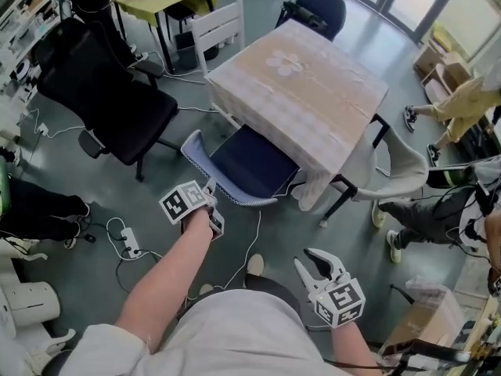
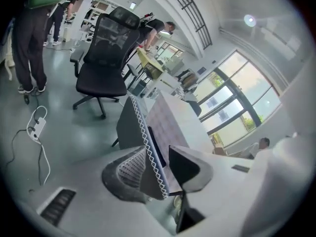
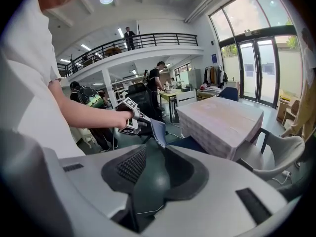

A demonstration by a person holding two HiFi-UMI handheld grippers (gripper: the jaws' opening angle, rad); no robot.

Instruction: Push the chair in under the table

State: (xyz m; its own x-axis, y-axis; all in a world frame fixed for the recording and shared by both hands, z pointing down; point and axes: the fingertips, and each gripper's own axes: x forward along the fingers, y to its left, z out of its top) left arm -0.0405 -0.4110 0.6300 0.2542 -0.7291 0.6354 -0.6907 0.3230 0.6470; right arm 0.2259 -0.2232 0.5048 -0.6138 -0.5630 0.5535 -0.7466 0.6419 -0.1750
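Observation:
The chair has a dark blue seat (image 1: 250, 167) and a pale blue back (image 1: 196, 151) with zigzag stitching. Its seat is partly under the cloth-covered table (image 1: 301, 84). My left gripper (image 1: 210, 193) is at the top rim of the chair back. In the left gripper view the stitched edge (image 2: 148, 137) runs between the jaws of the left gripper (image 2: 159, 154), with a gap on the right side. The right gripper (image 1: 317, 269) hangs open and empty over the floor, nearer me and apart from the chair. The right gripper view shows the right gripper (image 3: 155, 154), the table (image 3: 222, 120) and the left gripper (image 3: 140, 124).
A black office chair (image 1: 109, 100) stands to the left and a white slatted chair (image 1: 219, 26) behind the table. A grey shell chair (image 1: 399, 167) sits at the table's right. A power strip with cables (image 1: 129, 245) lies on the floor. People's feet (image 1: 411, 116) are on the right.

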